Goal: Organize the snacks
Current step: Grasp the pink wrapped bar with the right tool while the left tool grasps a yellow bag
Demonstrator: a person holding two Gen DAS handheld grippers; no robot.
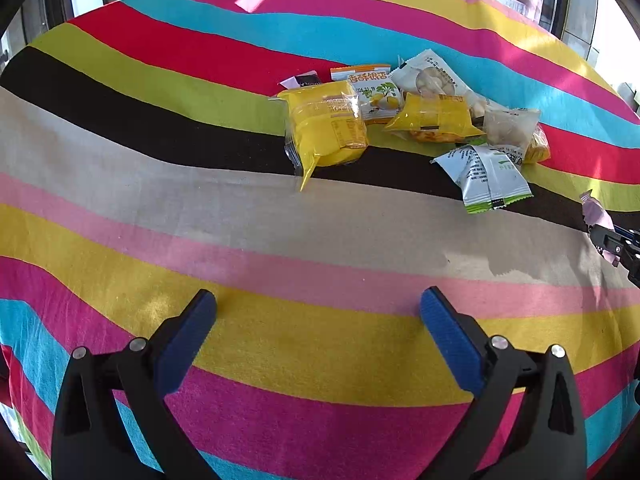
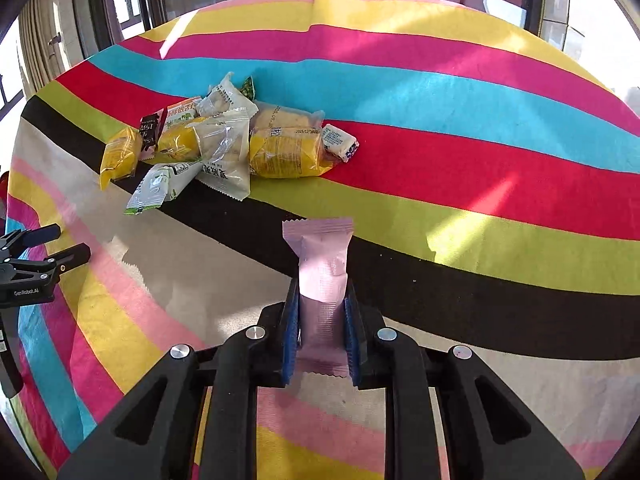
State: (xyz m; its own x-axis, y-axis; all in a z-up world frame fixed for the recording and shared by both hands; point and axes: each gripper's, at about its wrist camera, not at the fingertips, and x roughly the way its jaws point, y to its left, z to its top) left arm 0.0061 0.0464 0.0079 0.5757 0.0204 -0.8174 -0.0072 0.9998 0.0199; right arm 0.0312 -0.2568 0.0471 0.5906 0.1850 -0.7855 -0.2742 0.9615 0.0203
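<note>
So right now the right gripper (image 2: 322, 320) is clamped on a pink snack packet (image 2: 322, 276), blue pads squeezing its lower half with the top end sticking out past the fingertips, over the striped tablecloth (image 2: 480, 152). I'd call this the pick-up step: one snack pulled out on its own and ready to be carried somewhere. The rest of the snack pile (image 2: 224, 144) sits in a heap up and left of it in the right wrist view, well apart from the pink one: yellow packets, a couple of clear ones, a white and green packet (image 1: 486, 178) at the near edge. The left gripper (image 1: 318, 336) hangs over the cloth nearer the camera side, spread wide with nothing between its fingers, and the pile is well ahead of it. Next move, I reckon, is to set the pink packet down on a bare stretch of cloth to start a tidy row or group, and it needs a steady hold since the wrapper looks thin and slippery. Can't really tell whether the packet's bottom end touches the cloth or hangs free; the fingers hide it. The left one could go for the big yellow packet (image 1: 326, 128) meanwhile.
</note>
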